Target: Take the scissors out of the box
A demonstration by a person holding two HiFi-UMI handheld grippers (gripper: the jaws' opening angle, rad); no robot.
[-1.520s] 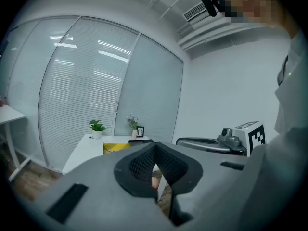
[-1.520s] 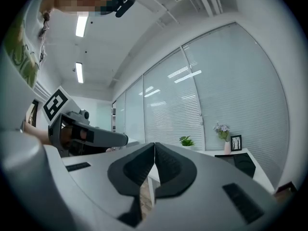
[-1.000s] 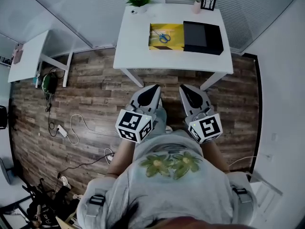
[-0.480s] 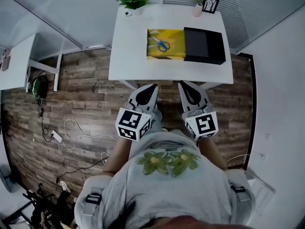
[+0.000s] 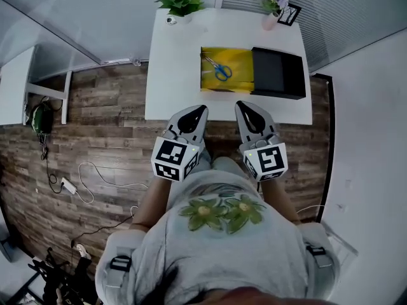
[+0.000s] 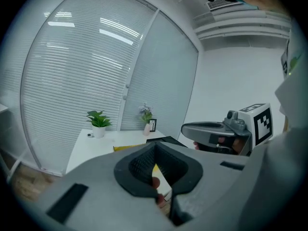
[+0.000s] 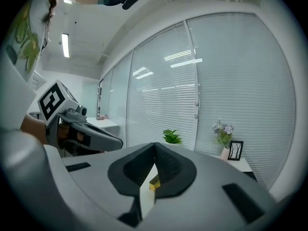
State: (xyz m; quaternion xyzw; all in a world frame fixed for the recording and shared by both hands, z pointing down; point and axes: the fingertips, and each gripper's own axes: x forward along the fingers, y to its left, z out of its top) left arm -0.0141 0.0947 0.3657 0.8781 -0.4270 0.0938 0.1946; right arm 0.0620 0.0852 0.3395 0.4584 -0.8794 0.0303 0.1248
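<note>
Scissors, place: the scissors [image 5: 219, 68] lie flat inside the open yellow box [image 5: 240, 81], in its left half. Their blue handle loops are toward the near side and the blades point to the far left.
Box, place: it stands on the white table [image 5: 172, 75], with the black lid [image 5: 276, 74] touching its right side.
Left gripper: the left gripper [image 5: 198, 110] has its jaws together with nothing between them, and it hangs short of the table's near edge.
Right gripper: the right gripper [image 5: 243, 107] is likewise pressed closed and empty, well apart from the scissors.
Handling, judged: the scissors are probably light and rigid, with metal blades and hard plastic loops. The blades are likely smooth and thin (easy to slip out of rubber pads).
Where to take hold, judged: across the handle loops or just at the pivot, where there is the most thickness. Because they lie flat on the box floor, one jaw likely has to get under an edge.
Risk, judged: the box looks light, so it may slide or lift with the scissors unless the other gripper steadies its wall.
Count, task things: one pair of scissors, one box, one lid.
Count, grippers: two.
Count, other things on the table: one potted plant [image 5: 181, 5], one vase of flowers [image 5: 273, 2], one picture frame [image 5: 291, 14].
</note>
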